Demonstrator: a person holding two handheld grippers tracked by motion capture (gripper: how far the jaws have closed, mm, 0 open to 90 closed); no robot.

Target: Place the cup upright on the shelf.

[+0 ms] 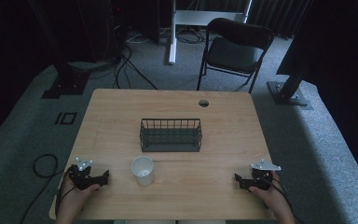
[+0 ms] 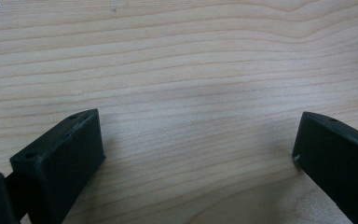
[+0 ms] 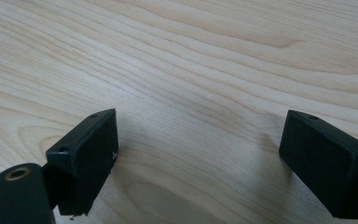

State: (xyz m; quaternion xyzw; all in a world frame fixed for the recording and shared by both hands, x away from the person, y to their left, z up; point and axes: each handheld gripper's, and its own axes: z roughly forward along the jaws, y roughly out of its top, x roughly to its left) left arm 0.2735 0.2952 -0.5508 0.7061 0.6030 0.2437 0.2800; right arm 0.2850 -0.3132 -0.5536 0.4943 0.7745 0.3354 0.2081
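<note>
A white cup [image 1: 142, 171] stands upright on the wooden table [image 1: 121, 116], near the front and left of centre. Behind it, mid-table, sits a black wire basket [image 1: 170, 135] that looks empty. My left gripper [image 1: 103, 178] rests on the table at the front left, a short way left of the cup, held by a hand. Its jaws stand wide apart over bare wood [image 2: 196, 135]. My right gripper [image 1: 239, 180] rests at the front right, also held by a hand, open over bare wood [image 3: 198, 135] with nothing between its fingers.
A round cable hole [image 1: 203, 103] is in the table's far edge. A black folding chair [image 1: 233, 51] stands behind the table. Cables [image 1: 44, 163] lie on the grey carpet at the left. Dark stands [image 1: 289, 88] flank the table.
</note>
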